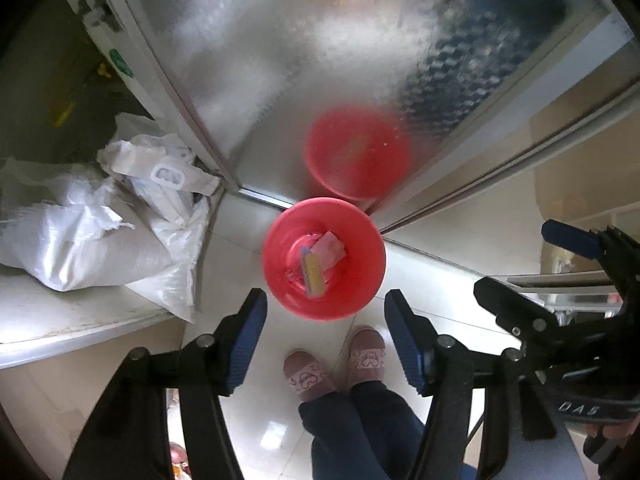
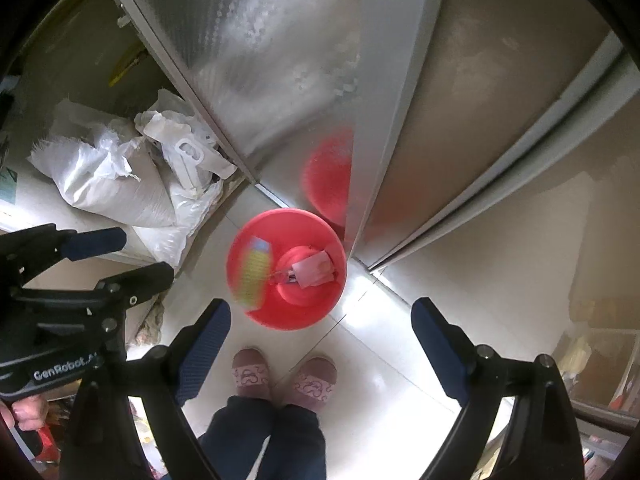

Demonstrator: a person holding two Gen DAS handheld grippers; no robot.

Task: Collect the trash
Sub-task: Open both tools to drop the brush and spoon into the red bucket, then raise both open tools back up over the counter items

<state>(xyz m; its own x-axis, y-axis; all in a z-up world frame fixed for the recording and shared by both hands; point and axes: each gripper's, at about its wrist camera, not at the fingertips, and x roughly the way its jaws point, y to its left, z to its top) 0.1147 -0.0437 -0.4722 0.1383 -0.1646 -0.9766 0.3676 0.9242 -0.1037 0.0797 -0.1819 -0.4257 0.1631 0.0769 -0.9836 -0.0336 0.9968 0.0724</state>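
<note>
Both the left gripper (image 1: 325,338) and right gripper (image 2: 320,344) are hanging apart and empty; the falling yellow wrapper (image 2: 255,272) risks missing the red bin (image 2: 240,248).

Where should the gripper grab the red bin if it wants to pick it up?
Grab the rim of the red bin, coming straight down from above. The bin stands upright on the floor with its mouth open to the cameras, and it looks too wide for the fingers to go around. One finger could slip inside the wall, the other outside. The near rim is probably easiest.
</note>
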